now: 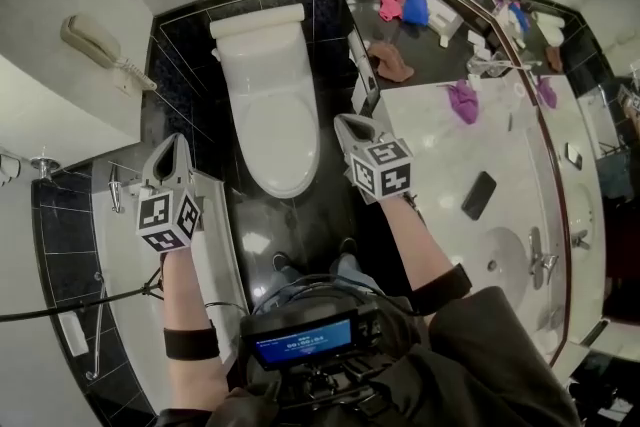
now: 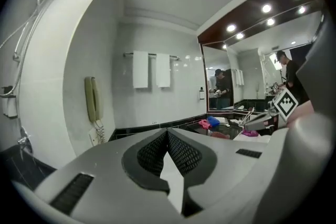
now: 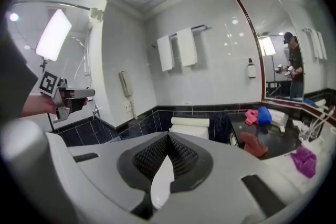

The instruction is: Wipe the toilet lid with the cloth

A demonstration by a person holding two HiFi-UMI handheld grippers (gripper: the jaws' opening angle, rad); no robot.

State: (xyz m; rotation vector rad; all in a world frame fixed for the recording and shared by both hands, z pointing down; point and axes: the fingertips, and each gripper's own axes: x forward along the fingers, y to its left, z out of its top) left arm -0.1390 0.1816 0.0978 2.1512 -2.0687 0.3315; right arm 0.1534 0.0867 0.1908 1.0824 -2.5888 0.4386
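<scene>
Bathroom, black tile (image 1: 186, 43) | lid (image 1: 278, 130) down, between our claws | left claw (image 1: 179, 141), right claw (image 1: 344, 122) both closed, empty | brown cloth (image 1: 390, 62) on counter (image 1: 432, 67), right of tank (image 1: 258, 20) | we'd grab it flat first, then wipe long strokes

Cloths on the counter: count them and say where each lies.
4. A pink cloth and a blue cloth lie side by side at the back of the dark ledge, a brown cloth nearer, a purple cloth on the white counter. More may be hidden.
</scene>
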